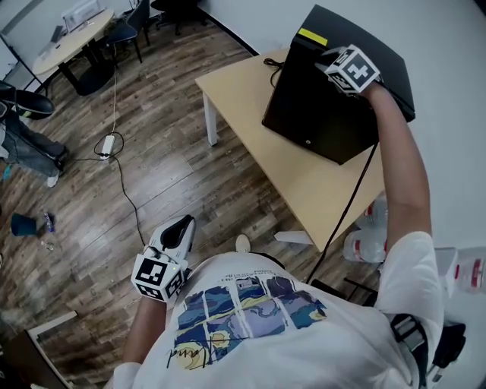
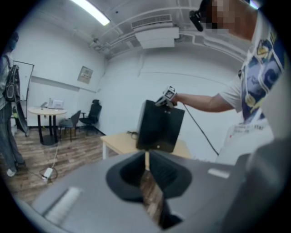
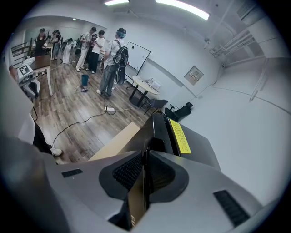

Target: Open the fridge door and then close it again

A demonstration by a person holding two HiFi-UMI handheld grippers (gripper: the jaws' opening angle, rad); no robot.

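Two grippers: right gripper [image 3: 146, 154] fingers clamped on top edge of black mini fridge [image 1: 387, 68] door [image 1: 304, 114], fridge upright on wooden worktop [image 1: 254, 106]; left gripper [image 1: 181, 226] fingers closed, empty, low over floor [image 1: 152, 167]

Bright, even office light
Ceiling strips [image 2: 90, 11] glare overhead; both gripper views bend hard toward dark edges, near foreground soft, shadows faint.

One black fridge [image 1: 319, 114] stands at the far corner of one light wooden table [image 1: 250, 106] and carries one yellow label [image 1: 312, 36] on its top edge. There are two grippers: the left gripper [image 1: 184, 222] and the right gripper [image 1: 325, 57]. Farther off stand one round table [image 1: 72, 38] and two office chairs [image 1: 125, 30], and one power strip [image 1: 107, 144] lies on the floor.
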